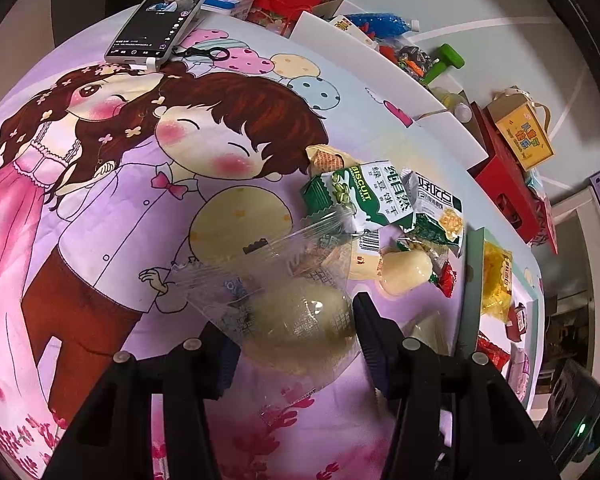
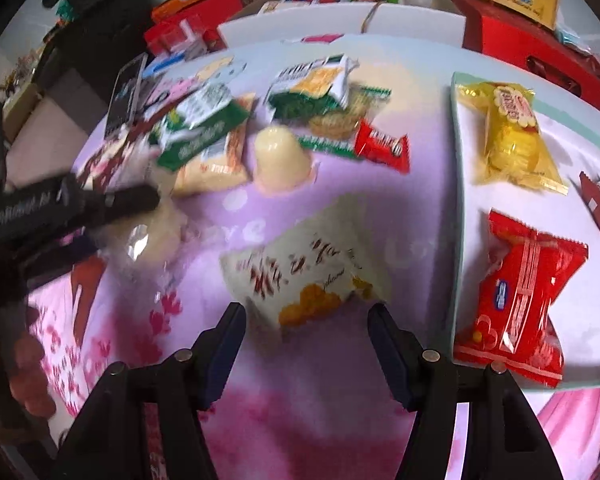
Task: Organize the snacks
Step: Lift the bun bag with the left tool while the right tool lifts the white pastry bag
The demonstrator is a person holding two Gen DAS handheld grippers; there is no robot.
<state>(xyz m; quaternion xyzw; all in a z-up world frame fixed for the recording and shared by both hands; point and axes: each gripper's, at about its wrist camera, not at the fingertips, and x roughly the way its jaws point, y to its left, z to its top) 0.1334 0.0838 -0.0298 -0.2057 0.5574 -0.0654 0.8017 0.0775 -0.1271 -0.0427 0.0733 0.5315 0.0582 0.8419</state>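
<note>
1. Two grippers are at work over the cartoon-print cloth [image 1: 100, 208], each angled down at a snack.
2. Your left gripper [image 1: 296, 344] has its jaws on either side of a clear-wrapped round pastry [image 1: 304, 320]. The right finger touches the wrapper, but whether both pads press it you cannot tell from this view.
3. Your right gripper [image 2: 306, 332] stands with its jaws apart, framing the near end of a cream packet [image 2: 304, 276] that lies on the cloth. The pads do not appear to be squeezing it yet.
4. The unsorted heap sits beyond both grippers: a green biscuit pack [image 1: 356, 196], a pale jelly cup [image 2: 280, 160] and a small red sweet [image 2: 382, 148].
5. The white tray [image 2: 472, 168] lies to the right of the cream packet and already holds a yellow cake pack [image 2: 512, 136] and a red packet [image 2: 524, 300]. That looks like your sorting spot, which would explain the right gripper working closest to it.
</note>
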